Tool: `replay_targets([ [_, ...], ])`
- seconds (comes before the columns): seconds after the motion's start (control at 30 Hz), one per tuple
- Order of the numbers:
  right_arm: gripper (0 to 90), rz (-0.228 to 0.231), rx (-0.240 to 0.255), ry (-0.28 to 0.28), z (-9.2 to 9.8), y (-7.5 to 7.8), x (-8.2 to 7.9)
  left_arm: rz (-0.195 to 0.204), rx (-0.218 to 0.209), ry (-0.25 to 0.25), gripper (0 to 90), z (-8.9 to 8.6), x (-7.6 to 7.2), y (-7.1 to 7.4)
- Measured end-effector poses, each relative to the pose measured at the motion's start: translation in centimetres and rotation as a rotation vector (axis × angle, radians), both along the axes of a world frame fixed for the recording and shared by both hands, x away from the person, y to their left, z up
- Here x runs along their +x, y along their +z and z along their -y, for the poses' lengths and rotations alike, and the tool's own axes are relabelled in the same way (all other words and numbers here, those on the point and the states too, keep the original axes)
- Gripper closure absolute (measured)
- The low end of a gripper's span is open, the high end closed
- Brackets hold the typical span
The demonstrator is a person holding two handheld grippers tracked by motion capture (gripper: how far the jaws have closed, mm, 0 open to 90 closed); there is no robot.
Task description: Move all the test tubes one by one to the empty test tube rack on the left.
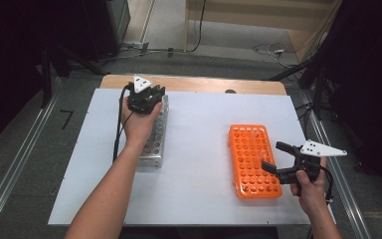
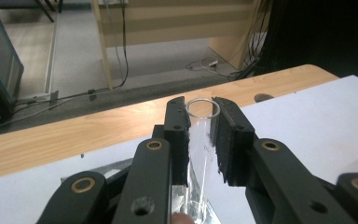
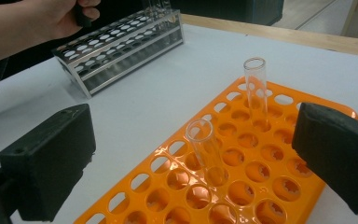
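My left gripper [image 2: 200, 122] is shut on a clear glass test tube [image 2: 199, 140], which stands upright between the pads with its open rim at the jaw tips. In the high view this gripper [image 1: 146, 97] hangs over the far end of a metal tube rack [image 1: 155, 144]. My right gripper [image 1: 273, 157] is open beside the right edge of an orange tube rack [image 1: 251, 179]. Its black pads [image 3: 51, 158] stand wide apart, with nothing pressed between them. Two clear tubes stand in the orange rack [image 3: 140, 186], one close to the gripper [image 3: 206, 149] and one farther back [image 3: 256, 88].
A white mat [image 1: 199, 149] covers the wooden table [image 1: 199, 83]. The metal rack [image 3: 121, 46] lies at the left and the orange one at the right, with bare mat between them. Cables [image 1: 273, 50] lie on the floor beyond the table's far edge.
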State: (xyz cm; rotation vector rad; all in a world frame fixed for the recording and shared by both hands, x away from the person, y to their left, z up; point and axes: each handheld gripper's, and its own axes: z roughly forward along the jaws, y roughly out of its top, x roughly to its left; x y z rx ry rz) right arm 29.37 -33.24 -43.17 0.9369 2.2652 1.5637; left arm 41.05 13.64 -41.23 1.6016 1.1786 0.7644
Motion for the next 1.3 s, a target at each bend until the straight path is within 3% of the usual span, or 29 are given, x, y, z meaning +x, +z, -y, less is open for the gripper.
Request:
replay_targets([
  [0.43, 0.0, -0.004, 0.004, -0.004, 0.1, 0.0, 0.0, -0.061, 0.008, 0.006, 75.9, 0.0, 0.1, -1.4],
  [0.73, 0.0, -0.001, 0.003, -0.004, 0.1, -0.1, 0.1, -0.14, 0.046, -0.001, 75.3, 0.3, 0.3, -1.9],
  [0.9, 0.0, 0.001, 0.002, -0.003, 0.1, -0.1, 0.1, -0.188, 0.034, -0.018, 73.4, 0.3, 0.4, -2.0],
  [1.03, 0.0, -0.003, -0.003, -0.004, 0.1, -0.2, 0.1, -0.194, 0.052, -0.017, 66.0, 0.3, 0.3, -1.9],
  [1.3, 0.9, -0.002, -0.015, -0.007, 0.0, -0.4, 0.2, -0.156, 0.009, -0.037, 36.0, 0.5, -0.9, -0.9],
])
